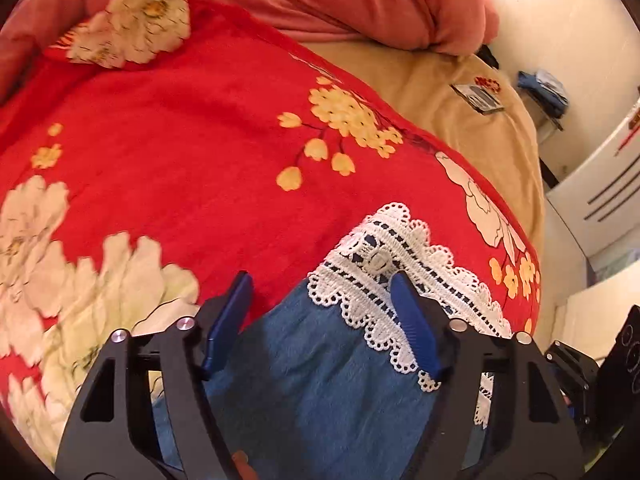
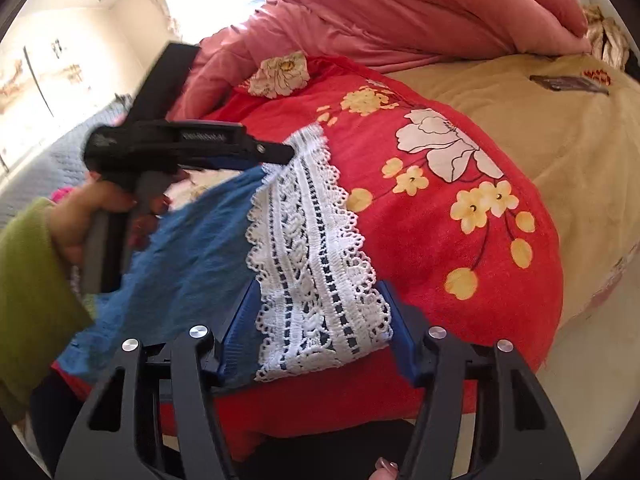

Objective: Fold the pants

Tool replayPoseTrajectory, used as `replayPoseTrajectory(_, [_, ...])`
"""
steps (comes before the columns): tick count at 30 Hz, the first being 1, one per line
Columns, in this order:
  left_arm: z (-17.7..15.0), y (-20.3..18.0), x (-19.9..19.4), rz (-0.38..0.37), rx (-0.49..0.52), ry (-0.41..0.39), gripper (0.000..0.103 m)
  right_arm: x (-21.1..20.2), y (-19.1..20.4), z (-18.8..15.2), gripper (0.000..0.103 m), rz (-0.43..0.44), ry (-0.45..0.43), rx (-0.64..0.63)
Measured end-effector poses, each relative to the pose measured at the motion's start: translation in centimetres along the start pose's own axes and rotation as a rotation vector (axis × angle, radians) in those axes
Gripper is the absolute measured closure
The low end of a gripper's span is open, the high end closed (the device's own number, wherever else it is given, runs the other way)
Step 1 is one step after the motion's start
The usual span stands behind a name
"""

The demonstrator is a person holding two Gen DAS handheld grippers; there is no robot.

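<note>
- The blue pants (image 2: 188, 240) with a white lace hem (image 2: 320, 280) lie on a red flowered blanket (image 1: 180, 140) on the bed.
- The left gripper (image 1: 320, 312) has its jaws apart over the hem, not pinching.
- The right gripper (image 2: 320, 320) has its jaws apart, 1 on each side of the lace.

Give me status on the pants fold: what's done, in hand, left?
Done: blue pants lie on the red floral blanket, lace hem spread out; no finished fold shows.
In hand: both tongs straddle the lace hem, left tongs at one end, right tongs at the other, pads not visibly pinching.
Left: grip the hem and fold; waistband out of view.
</note>
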State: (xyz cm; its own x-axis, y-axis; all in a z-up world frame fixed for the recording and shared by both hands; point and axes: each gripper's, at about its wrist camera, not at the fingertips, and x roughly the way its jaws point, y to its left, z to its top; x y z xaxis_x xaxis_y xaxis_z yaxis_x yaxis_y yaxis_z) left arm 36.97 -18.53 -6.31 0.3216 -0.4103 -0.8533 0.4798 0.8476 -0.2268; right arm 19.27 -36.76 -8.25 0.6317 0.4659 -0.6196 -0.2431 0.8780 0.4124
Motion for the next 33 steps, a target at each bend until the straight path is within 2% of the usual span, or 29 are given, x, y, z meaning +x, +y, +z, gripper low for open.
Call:
replayPoseTrajectory(3, [0.1,-0.3,0.6,-0.026,0.025,0.019,0.047,0.3,-0.4,0.1,0.045,0.050,0.004,0.031])
replayPoseTrajectory(7, [0.1,-0.6,1.2,-0.050,0.064,0.017,0.046,1.1,-0.5,0.3,0.041,0.080,0.026,0.052])
replayPoseTrajectory(9, [0.0,-0.1,1.6,-0.083,0.048,0.016,0.043,1.5,-0.7,0.3,0.037,0.099,0.036,0.064])
replayPoseTrajectory(11, [0.0,0.3,1.6,-0.105,0.026,0.017,0.045,1.5,-0.4,0.4,0.037,0.093,0.036,0.058])
replayPoseTrajectory(13, [0.0,0.0,1.3,-0.114,0.033,0.021,0.056,1.4,-0.1,0.3,0.042,0.075,0.036,0.043])
replayPoseTrajectory(15, [-0.2,-0.6,1.2,-0.099,0.038,0.025,0.063,1.2,0.1,0.4,0.069,0.083,0.024,0.038])
replayPoseTrajectory(16, [-0.3,-0.8,1.1,-0.091,0.040,0.027,0.067,1.0,0.0,0.3,0.072,0.126,0.018,0.054])
replayPoseTrajectory(17, [-0.3,-1.1,0.8,-0.074,0.049,0.023,0.070,1.0,0.0,0.3,0.074,0.173,0.015,0.083])
replayPoseTrajectory(20, [-0.4,-1.4,0.5,-0.061,0.058,0.012,0.083,1.0,0.6,0.3,0.076,0.180,0.014,0.072])
replayPoseTrajectory(23, [-0.5,-0.7,-0.3,-0.097,0.034,-0.009,0.088,0.3,1.1,0.7,0.077,0.204,-0.005,0.077])
replayPoseTrajectory(30, [-1.7,0.4,-4.5,-0.210,-0.029,-0.105,0.089,-2.0,5.7,1.6,0.077,0.219,-0.047,-0.053])
replayPoseTrajectory(33, [-2.6,1.1,-7.4,-0.211,-0.042,-0.154,0.089,-2.8,8.4,1.8,0.077,0.238,-0.056,-0.117])
